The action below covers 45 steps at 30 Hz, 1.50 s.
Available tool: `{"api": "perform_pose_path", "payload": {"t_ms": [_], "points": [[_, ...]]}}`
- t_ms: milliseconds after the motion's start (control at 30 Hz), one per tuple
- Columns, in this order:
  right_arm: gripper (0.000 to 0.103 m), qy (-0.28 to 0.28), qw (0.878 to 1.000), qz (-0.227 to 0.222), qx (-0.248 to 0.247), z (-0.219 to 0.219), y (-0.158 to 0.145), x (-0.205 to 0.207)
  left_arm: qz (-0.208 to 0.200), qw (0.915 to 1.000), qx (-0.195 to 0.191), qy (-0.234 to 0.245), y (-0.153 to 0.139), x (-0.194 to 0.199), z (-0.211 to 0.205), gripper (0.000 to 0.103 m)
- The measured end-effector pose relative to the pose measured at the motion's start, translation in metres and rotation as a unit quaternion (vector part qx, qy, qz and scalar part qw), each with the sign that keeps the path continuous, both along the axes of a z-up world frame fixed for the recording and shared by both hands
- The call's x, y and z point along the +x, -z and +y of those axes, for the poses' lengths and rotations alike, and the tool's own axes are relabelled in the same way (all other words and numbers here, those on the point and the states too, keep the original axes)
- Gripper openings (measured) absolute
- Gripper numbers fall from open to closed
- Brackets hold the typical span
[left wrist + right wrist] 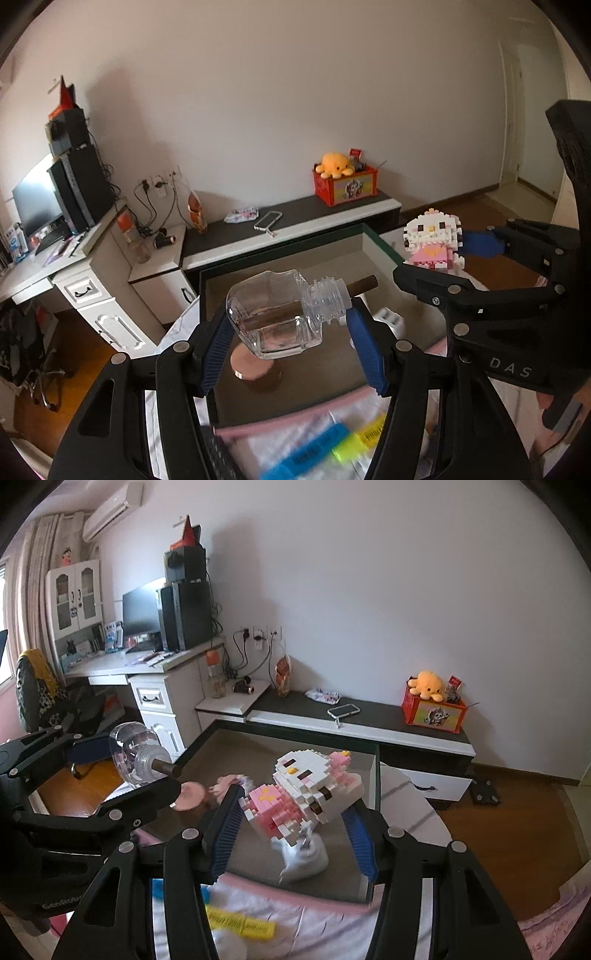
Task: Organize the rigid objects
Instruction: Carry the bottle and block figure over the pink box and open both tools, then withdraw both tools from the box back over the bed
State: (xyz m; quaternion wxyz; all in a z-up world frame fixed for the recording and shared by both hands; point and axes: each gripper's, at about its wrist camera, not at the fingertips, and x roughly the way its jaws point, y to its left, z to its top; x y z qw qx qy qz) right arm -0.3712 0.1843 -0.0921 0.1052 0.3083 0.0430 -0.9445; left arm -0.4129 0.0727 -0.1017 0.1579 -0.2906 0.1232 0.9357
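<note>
Above the box (pixel 376 243), the left gripper (pixel 291 332) clamps the glass bottle (pixel 273 314); the right gripper (pixel 291 830) clamps the brick kitten (pixel 310 786) (both airborne). Lower each gently before releasing.

White wall (pixel 369 590), wooden floor (pixel 517 830). White desk (pixel 122 664) with monitor (pixel 140 614) at left; low dark-topped cabinet (pixel 369 716) along wall; air conditioner (pixel 110 509) high up.

Against the white wall runs a low dark-topped cabinet (pixel 388 716). On it stand a red toy box (pixel 434 712) with a yellow plush octopus (pixel 428 685) on top, and a phone case (pixel 343 710) lies nearby. To the left, a white desk (pixel 147 664) carries a monitor (pixel 140 609) and a black computer tower (pixel 186 614).
</note>
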Motion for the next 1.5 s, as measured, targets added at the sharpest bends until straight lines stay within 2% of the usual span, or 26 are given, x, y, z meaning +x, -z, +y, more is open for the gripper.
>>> {"api": "perform_pose_path", "payload": {"t_ms": [100,333,633,767,833,867,933,967,1033,1133,1200,1333,1500], "points": [[0.055,0.000,1.000,-0.018,0.009,0.002,0.007,-0.030,-0.028,0.9996,0.005,0.006,0.008,-0.034,0.001,0.062],[0.055,0.009,0.997,-0.070,0.025,0.004,0.031,-0.092,-0.083,0.9964,-0.018,-0.003,0.035,-0.102,0.008,0.062],[0.056,0.020,0.987,-0.150,0.052,0.005,0.072,-0.144,-0.138,0.9887,-0.054,-0.024,0.075,-0.148,0.017,0.062],[0.056,0.025,0.986,-0.158,0.055,0.007,0.081,-0.149,-0.149,0.9865,-0.060,-0.030,0.086,-0.156,0.020,0.063],[0.058,0.029,0.985,-0.160,0.055,0.009,0.084,-0.151,-0.146,0.9865,-0.063,-0.036,0.088,-0.157,0.019,0.064],[0.065,0.037,0.985,-0.155,0.058,0.011,0.083,-0.151,-0.146,0.9865,-0.062,-0.040,0.088,-0.156,0.017,0.066],[0.073,0.049,0.986,-0.149,0.061,0.016,0.081,-0.150,-0.145,0.9864,-0.058,-0.050,0.086,-0.154,0.012,0.080],[0.079,0.053,0.986,-0.145,0.058,0.017,0.078,-0.148,-0.140,0.9872,-0.055,-0.053,0.084,-0.154,0.008,0.083],[0.082,0.053,0.988,-0.136,0.045,0.020,0.072,-0.144,-0.124,0.9889,-0.052,-0.063,0.076,-0.146,0.003,0.096],[0.084,0.050,0.991,-0.122,0.031,0.021,0.060,-0.131,-0.105,0.9912,-0.041,-0.070,0.062,-0.134,-0.009,0.098],[0.088,0.049,0.992,-0.110,0.030,0.018,0.052,-0.120,-0.087,0.9926,-0.037,-0.076,0.051,-0.123,-0.016,0.101],[0.088,0.043,0.996,-0.076,0.015,0.020,0.029,-0.085,-0.040,0.9953,-0.032,-0.082,0.022,-0.082,-0.031,0.103],[0.089,0.045,0.999,-0.020,-0.012,0.025,-0.003,-0.031,0.020,0.9938,-0.004,-0.109,-0.007,-0.021,-0.053,0.103]]}}
